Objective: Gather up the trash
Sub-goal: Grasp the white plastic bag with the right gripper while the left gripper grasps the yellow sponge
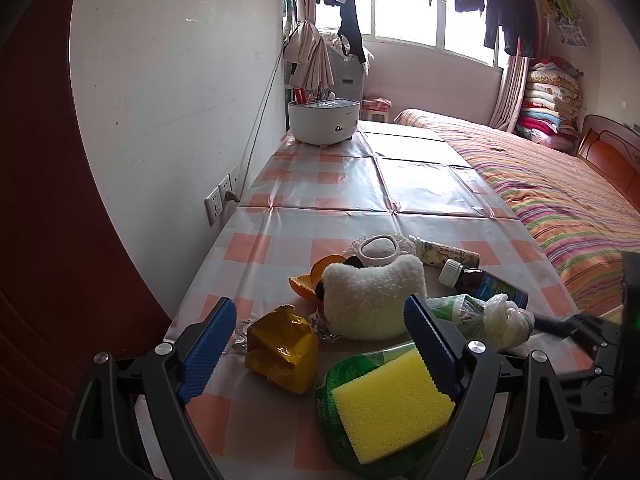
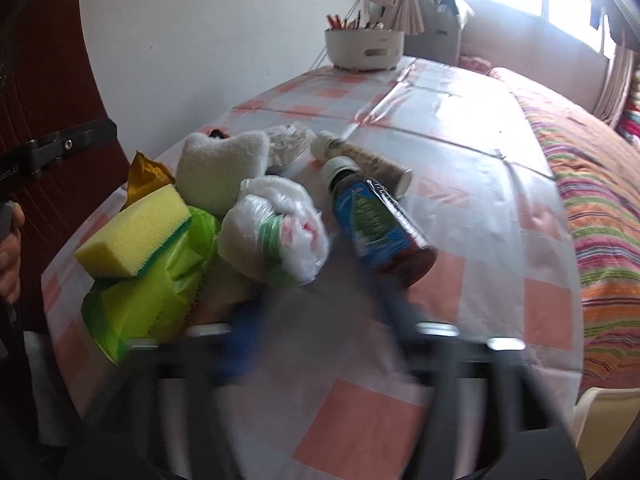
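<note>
Checked tablecloth (image 1: 280, 216) holds clutter (sponge (image 1: 390, 400), bottle (image 1: 486, 282)); both tools empty.

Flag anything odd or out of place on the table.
The brown bottle lies on its side, cap on, no spill visible. The sponge sits tilted atop a green packet. Orange peel lies loose behind the plush.

Glossy plastic tablecloth (image 1: 320, 196); porous foam sponge (image 1: 392, 404); fluffy cloth (image 1: 372, 296).

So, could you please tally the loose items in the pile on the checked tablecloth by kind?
Bottles and tubes: 2, brown medicine bottle, patterned tube
Bags and wrappers: 3, yellow crumpled wrapper, green packet, knotted white plastic bag
Sponges: 1, yellow sponge
Fluffy white cloth: 1
Orange peel: 1
Total: 8
</note>
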`<state>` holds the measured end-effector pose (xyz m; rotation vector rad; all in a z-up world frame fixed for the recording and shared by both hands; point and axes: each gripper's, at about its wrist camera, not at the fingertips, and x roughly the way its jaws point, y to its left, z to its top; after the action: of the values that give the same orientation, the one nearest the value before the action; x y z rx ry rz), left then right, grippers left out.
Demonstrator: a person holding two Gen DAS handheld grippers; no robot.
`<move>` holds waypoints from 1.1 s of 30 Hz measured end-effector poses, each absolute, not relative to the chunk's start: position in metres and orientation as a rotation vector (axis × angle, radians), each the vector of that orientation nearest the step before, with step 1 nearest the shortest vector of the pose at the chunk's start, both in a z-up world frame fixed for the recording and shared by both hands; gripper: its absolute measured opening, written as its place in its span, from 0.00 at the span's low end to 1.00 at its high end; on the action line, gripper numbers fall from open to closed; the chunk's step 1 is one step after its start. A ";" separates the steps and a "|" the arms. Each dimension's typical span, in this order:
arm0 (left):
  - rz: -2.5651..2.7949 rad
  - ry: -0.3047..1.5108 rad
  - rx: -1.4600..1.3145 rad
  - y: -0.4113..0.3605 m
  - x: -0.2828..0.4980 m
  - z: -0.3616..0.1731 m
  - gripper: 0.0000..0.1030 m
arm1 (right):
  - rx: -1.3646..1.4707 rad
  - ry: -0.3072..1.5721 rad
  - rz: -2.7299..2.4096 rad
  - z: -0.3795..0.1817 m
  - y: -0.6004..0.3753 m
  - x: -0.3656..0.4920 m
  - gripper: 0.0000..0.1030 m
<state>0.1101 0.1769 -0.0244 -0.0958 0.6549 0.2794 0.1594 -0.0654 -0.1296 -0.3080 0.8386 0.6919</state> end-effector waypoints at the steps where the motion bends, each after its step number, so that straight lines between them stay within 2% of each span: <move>1: 0.279 0.655 -0.095 0.177 0.110 -0.025 0.81 | -0.325 0.806 0.688 -0.124 -0.065 0.156 0.85; 4: 0.277 0.657 -0.097 0.176 0.111 -0.025 0.81 | -0.335 0.749 0.700 -0.111 -0.061 0.151 0.85; 10: 0.271 0.665 -0.083 0.171 0.112 -0.026 0.81 | -0.404 0.808 0.734 -0.124 -0.039 0.165 0.83; 11: 0.270 0.665 -0.082 0.171 0.112 -0.026 0.81 | -0.404 0.827 0.745 -0.126 -0.036 0.167 0.73; 12: 0.269 0.667 -0.082 0.172 0.112 -0.026 0.81 | -0.408 0.852 0.751 -0.130 -0.034 0.170 0.51; 13: 0.269 0.667 -0.082 0.172 0.112 -0.027 0.81 | -0.403 0.878 0.758 -0.132 -0.032 0.174 0.40; 15: 0.269 0.669 -0.085 0.174 0.111 -0.027 0.81 | -0.371 0.903 0.763 -0.134 -0.034 0.178 0.34; 24: 0.198 0.673 -0.088 0.178 0.093 -0.025 0.81 | -0.306 0.834 0.746 -0.115 -0.054 0.171 0.31; 33: 0.070 0.700 0.029 0.147 0.083 -0.043 0.81 | -0.227 0.825 0.740 -0.107 -0.072 0.167 0.31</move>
<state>0.0831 0.1469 -0.0432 0.0286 0.7004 0.0703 0.1673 -0.0724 -0.1072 -0.2274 0.8250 0.7400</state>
